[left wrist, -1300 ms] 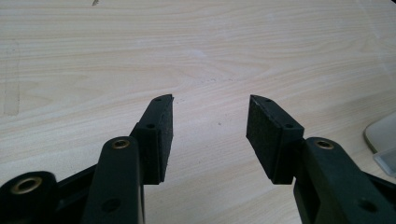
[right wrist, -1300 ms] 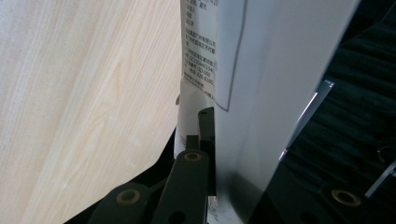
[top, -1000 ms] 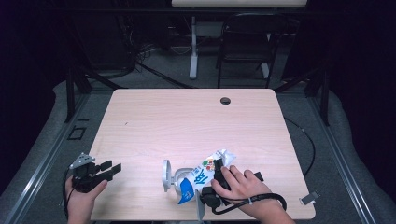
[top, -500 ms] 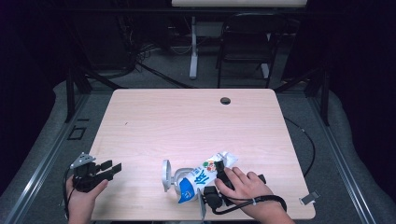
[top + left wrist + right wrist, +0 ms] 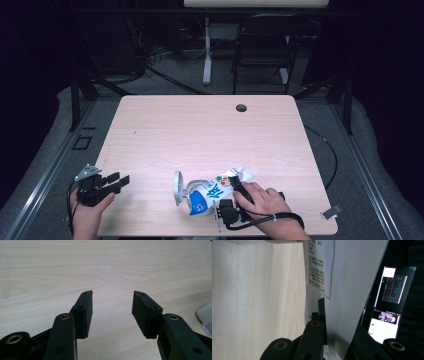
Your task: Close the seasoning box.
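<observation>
In the right gripper view the right gripper (image 5: 325,315) is clamping its two black jaws onto a thin fold of the white, blue-printed plastic pouch (image 5: 347,290), the jaws closed tight on the film. The pouch's pale wall is rising up the middle of that frame and covering most of the far jaw, so the pads themselves are hard to make out; small print is showing at the upper centre but is too fine to read. A lit screen (image 5: 390,305) is glowing at the right edge, its contents blurred.

In the high view the right gripper (image 5: 235,197) is sitting at the lower centre, largely hidden under the person's right hand (image 5: 262,202), and the crumpled pouch (image 5: 215,190) is lying on the light wooden table (image 5: 210,130) just left of the hand, its upper end under the fingers. A white, round-ended piece (image 5: 177,187) is standing at the pouch's left end; what it is cannot be told.

In the left gripper view the left gripper (image 5: 112,305) is holding its jaws wide apart over bare wood, with nothing between the black pads (image 5: 86,310). A pale object (image 5: 205,315) is cut off at the right edge there. In the high view the left gripper (image 5: 117,181) is resting at the lower left, well apart from the pouch.
</observation>
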Demonstrator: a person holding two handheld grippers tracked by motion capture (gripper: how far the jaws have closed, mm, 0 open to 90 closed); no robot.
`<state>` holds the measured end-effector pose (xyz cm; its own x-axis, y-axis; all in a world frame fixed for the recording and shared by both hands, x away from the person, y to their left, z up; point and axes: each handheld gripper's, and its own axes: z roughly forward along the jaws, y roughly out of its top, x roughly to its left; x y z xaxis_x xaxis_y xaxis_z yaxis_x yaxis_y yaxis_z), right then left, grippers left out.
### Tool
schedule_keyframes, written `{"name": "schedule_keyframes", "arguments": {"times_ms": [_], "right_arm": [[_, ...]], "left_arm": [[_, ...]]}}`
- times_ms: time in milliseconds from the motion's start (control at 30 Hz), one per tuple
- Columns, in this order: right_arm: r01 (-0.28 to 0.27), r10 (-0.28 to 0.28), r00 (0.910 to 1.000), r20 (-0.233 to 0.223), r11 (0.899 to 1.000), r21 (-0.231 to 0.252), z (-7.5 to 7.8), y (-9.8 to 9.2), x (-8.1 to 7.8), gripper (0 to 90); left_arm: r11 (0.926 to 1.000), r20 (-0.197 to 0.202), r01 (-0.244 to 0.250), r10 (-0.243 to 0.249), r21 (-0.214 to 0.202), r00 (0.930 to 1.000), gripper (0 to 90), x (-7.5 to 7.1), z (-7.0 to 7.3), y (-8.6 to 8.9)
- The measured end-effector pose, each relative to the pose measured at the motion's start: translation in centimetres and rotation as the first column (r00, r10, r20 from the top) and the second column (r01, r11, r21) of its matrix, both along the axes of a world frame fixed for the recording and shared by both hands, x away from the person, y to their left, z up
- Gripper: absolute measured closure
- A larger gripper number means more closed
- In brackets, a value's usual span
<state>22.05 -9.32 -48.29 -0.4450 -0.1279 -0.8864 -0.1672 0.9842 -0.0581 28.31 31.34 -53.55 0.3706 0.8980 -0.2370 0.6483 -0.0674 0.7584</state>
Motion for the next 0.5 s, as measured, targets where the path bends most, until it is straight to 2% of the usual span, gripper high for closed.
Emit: {"name": "schedule_keyframes", "arguments": {"times_ms": [67, 100, 200, 233, 267, 367, 433, 500], "right_arm": [[0.005, -0.005, 0.9999, -0.014, 0.999, 0.034, -0.2, -0.1, 0.1, 90.0], [0.007, -0.006, 0.9998, -0.018, 0.999, 0.043, -0.2, -0.1, 0.1, 90.0], [0.012, -0.009, 0.9994, -0.033, 0.996, 0.092, -0.3, -0.3, 0.1, 90.0], [0.029, -0.026, 0.9989, -0.039, 0.995, 0.097, -0.3, -0.3, 0.0, 90.0], [0.034, -0.030, 0.9989, -0.036, 0.994, 0.103, -0.2, -0.4, 0.0, 90.0], [0.029, -0.019, 0.9983, -0.055, 0.984, 0.175, -0.3, -0.7, 0.1, 90.0], [0.044, -0.032, 0.9974, -0.064, 0.980, 0.192, -0.2, -0.9, 0.1, 90.0], [0.054, -0.036, 0.9964, -0.077, 0.970, 0.238, -0.4, -1.1, 0.1, 90.0]], "left_arm": [[1.0000, -0.012, 0.001, -0.001, 0.005, 0.9999, 51.4, -0.1, 0.0, 0.2], [0.9999, 0.001, -0.010, 0.010, -0.008, 1.0000, 51.4, -0.1, -0.1, 0.1], [0.9999, 0.001, -0.005, 0.005, -0.009, 1.0000, 51.3, -0.1, 0.0, 0.1], [1.0000, -0.009, 0.001, -0.001, -0.003, 1.0000, 51.3, -0.1, 0.1, 0.1], [1.0000, 0.000, -0.001, 0.001, -0.004, 1.0000, 51.3, -0.1, 0.1, 0.1], [1.0000, 0.003, 0.006, -0.006, 0.002, 1.0000, 51.2, -0.1, 0.0, -0.1], [0.9999, -0.007, 0.012, -0.012, 0.010, 0.9999, 51.1, -0.1, 0.1, -0.2], [0.9999, 0.006, 0.011, -0.011, 0.011, 0.9999, 51.0, -0.2, 0.1, -0.3]]}}
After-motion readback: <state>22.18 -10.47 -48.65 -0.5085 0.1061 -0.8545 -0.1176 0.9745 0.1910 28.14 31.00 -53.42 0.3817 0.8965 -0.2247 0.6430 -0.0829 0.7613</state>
